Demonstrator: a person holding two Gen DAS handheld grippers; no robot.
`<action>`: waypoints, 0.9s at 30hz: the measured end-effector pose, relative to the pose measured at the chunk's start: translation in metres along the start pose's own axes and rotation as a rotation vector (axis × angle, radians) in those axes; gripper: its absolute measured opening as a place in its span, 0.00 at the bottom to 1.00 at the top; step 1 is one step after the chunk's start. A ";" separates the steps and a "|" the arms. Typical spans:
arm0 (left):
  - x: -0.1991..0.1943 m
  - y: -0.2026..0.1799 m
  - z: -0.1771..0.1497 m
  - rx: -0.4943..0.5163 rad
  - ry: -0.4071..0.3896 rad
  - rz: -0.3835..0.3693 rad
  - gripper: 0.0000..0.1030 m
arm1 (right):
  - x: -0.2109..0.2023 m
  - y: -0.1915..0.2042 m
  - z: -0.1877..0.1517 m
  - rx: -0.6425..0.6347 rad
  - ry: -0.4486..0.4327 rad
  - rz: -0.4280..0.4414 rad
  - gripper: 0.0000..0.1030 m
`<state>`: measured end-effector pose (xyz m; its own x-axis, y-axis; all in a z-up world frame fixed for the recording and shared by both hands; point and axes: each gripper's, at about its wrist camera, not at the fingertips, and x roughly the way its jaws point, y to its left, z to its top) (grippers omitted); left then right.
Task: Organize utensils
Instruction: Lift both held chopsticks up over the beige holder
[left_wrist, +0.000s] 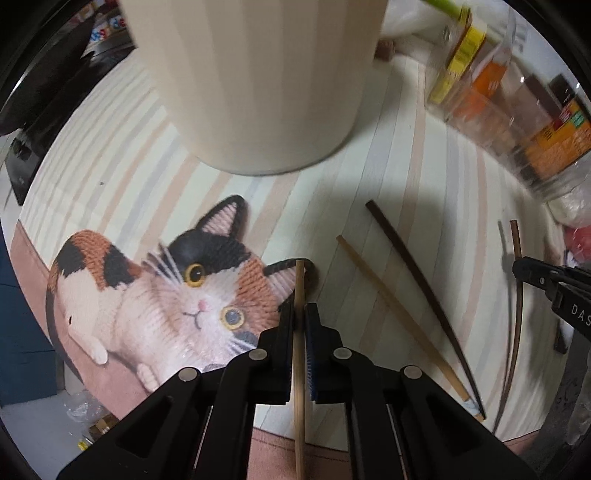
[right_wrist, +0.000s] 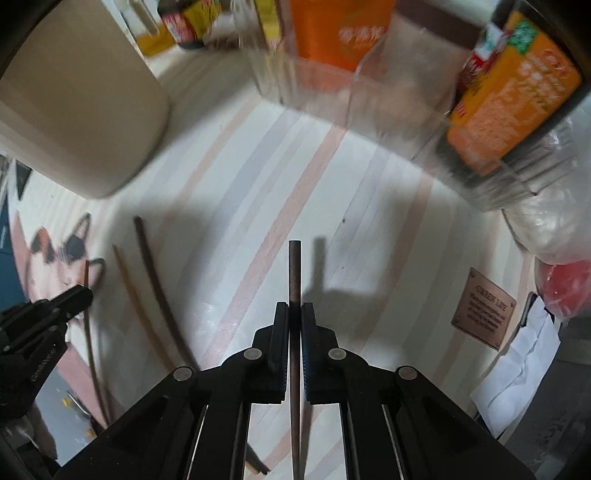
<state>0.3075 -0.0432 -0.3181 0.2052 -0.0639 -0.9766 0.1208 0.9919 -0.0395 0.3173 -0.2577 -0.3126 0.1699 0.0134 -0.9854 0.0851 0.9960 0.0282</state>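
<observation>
My left gripper (left_wrist: 299, 314) is shut on a light wooden chopstick (left_wrist: 299, 288), held above the striped cat-print mat (left_wrist: 369, 177). A tall cream utensil holder (left_wrist: 255, 81) stands just ahead of it. My right gripper (right_wrist: 294, 310) is shut on a dark brown chopstick (right_wrist: 294, 273), also above the mat; it also shows in the left wrist view (left_wrist: 517, 295). A light chopstick (left_wrist: 399, 314) and a dark chopstick (left_wrist: 421, 295) lie side by side on the mat between the grippers. The holder shows at upper left of the right wrist view (right_wrist: 81, 110).
A clear plastic container (right_wrist: 369, 92) with orange and yellow packets stands at the back right. A white plastic bag (right_wrist: 546, 221) and a red object (right_wrist: 565, 284) lie at the right. A small brown label (right_wrist: 484, 308) is on the mat.
</observation>
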 end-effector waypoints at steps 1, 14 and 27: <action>-0.007 0.001 0.000 -0.005 -0.018 -0.003 0.03 | -0.004 0.000 0.000 0.002 -0.012 0.008 0.06; -0.100 -0.006 -0.032 -0.034 -0.231 -0.046 0.03 | -0.073 -0.005 -0.023 0.012 -0.185 0.086 0.06; -0.155 -0.022 -0.032 -0.015 -0.383 -0.047 0.03 | -0.140 0.011 -0.027 -0.012 -0.364 0.134 0.06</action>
<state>0.2423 -0.0520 -0.1722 0.5478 -0.1428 -0.8243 0.1250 0.9882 -0.0882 0.2680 -0.2466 -0.1789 0.5162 0.1136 -0.8489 0.0273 0.9885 0.1490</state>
